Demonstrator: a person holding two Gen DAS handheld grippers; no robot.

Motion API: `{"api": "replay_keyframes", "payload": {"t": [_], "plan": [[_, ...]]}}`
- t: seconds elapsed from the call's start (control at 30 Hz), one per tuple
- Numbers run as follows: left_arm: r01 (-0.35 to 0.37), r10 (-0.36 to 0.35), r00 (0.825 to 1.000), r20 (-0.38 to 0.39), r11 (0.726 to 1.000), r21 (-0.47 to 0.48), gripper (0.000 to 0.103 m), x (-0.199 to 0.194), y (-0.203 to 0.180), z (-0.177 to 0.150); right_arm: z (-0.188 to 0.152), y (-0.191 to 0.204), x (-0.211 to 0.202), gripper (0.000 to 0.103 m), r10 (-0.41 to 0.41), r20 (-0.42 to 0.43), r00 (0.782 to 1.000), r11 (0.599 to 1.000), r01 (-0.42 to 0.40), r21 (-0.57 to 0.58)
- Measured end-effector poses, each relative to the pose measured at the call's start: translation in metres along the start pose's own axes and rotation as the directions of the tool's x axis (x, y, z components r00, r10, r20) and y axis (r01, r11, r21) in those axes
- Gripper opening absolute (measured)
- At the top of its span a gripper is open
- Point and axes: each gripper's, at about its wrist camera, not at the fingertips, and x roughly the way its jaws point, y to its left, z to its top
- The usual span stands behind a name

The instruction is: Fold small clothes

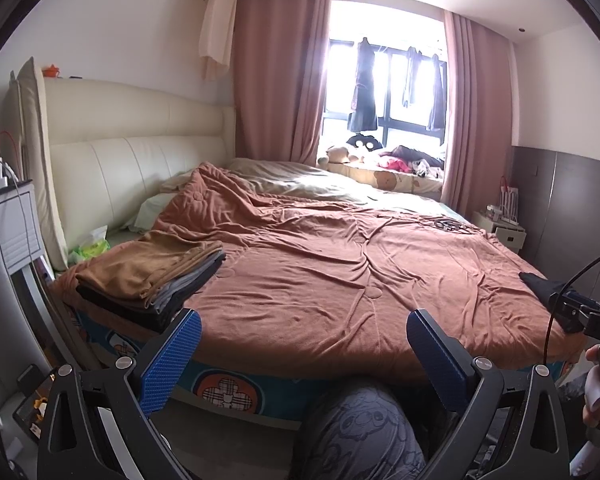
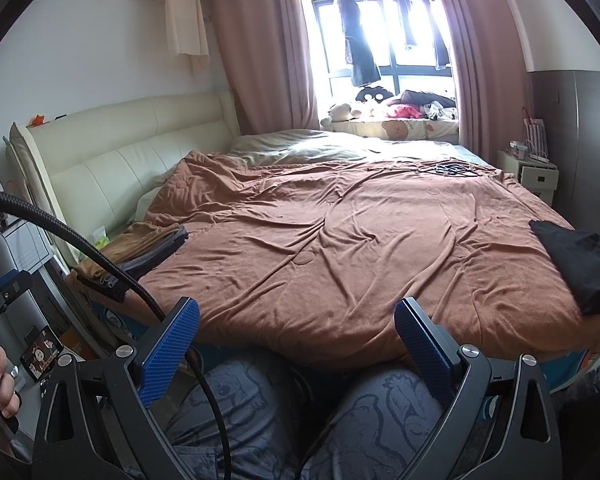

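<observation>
Both grippers, left gripper (image 1: pixel 304 330) and right gripper (image 2: pixel 297 318), agape over the bedspread (image 2: pixel 340 240).

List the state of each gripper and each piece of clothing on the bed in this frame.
left gripper: open, holding nothing.
right gripper: open, holding nothing.
stack of clothes: folded, piled at the bed's left edge.
black garment: unfolded, crumpled at the bed's right edge.
brown blanket: spread over the bed, wrinkled.

Black tongs (image 1: pixel 304 332) with blue textured pads (image 1: pixel 172 360); silver screws; grey cartoon-print trousers (image 2: pixel 380 420).
</observation>
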Motion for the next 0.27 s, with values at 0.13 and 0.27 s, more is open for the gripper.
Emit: {"api": "replay_keyframes", "payload": {"t": [0.13, 0.27], "plan": [[-0.002, 0.002, 1.0, 0.002, 1.0, -0.003, 0.103, -0.0008, 0.0009, -0.0005, 0.0007, 0.0008, 0.0021, 0.098, -0.001, -0.002, 1.0, 1.0, 0.001, 0.002], [0.007, -0.007, 1.0, 0.002, 1.0, -0.008, 0.103, -0.0002, 0.0011, -0.0015, 0.0007, 0.001, 0.0054, 0.098, -0.007, -0.004, 1.0, 1.0, 0.007, -0.004]]}}
